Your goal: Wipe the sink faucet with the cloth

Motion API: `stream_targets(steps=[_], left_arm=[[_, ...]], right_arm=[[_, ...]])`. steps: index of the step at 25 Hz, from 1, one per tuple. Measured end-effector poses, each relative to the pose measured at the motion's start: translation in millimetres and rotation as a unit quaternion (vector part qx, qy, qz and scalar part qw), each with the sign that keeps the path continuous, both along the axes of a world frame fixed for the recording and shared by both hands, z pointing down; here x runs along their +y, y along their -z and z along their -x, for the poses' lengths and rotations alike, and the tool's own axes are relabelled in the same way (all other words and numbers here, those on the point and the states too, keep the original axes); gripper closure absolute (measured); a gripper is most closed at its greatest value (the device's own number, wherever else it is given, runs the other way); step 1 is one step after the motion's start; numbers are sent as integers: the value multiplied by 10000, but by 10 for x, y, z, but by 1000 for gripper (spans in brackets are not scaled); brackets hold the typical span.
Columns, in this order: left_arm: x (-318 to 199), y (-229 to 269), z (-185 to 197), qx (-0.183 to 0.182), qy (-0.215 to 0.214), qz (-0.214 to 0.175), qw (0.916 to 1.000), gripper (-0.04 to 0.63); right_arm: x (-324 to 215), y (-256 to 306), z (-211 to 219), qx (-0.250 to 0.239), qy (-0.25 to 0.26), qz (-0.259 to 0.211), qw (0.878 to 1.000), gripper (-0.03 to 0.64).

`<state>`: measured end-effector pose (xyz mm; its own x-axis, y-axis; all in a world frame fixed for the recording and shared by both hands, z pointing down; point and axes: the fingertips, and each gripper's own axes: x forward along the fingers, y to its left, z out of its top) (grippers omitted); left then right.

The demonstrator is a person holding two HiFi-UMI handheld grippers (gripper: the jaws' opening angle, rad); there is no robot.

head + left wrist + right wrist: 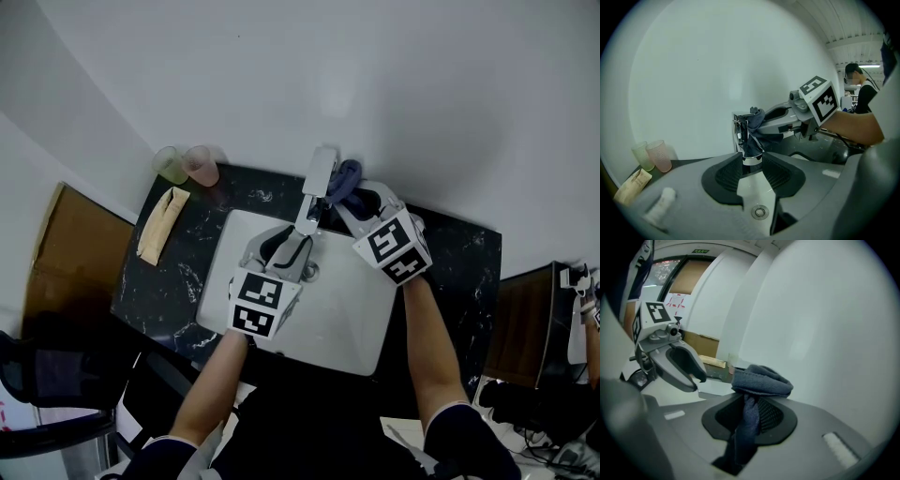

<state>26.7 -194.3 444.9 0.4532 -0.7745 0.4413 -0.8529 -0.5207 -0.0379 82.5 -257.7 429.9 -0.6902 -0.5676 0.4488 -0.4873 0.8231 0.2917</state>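
Observation:
A chrome faucet (321,173) stands at the back of the white sink (347,319). My left gripper (295,239) reaches over the basin, and its pads close on the lower end of the faucet (751,158). My right gripper (352,202) comes in from the right, shut on a dark blue cloth (345,178). In the left gripper view the cloth (757,123) is bunched against the upper part of the faucet (740,133). In the right gripper view the cloth (761,380) bulges beyond the fingertips, and a tail hangs down between the jaws.
Black marble counter (450,272) surrounds the sink. Two plastic cups, green (171,164) and pink (201,166), stand at the back left, with a tan packet (161,223) beside them. A cardboard box (66,244) sits left of the counter. The drain (760,212) lies below my left jaws.

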Motion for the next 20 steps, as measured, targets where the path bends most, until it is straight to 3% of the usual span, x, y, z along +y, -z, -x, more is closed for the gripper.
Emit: stream_targets(steps=[3, 9, 20], left_arm=[[5, 1, -1, 5, 7, 3, 10000, 462], [7, -2, -5, 36, 3, -21, 10000, 463], [-2, 14, -4, 62, 11, -96, 9999, 463]], right_arm=[[254, 6, 162, -20, 513, 224, 9984, 541], [517, 69, 345, -119, 1069, 514, 9929, 541], [84, -5, 276, -230, 702, 693, 9949, 541]])
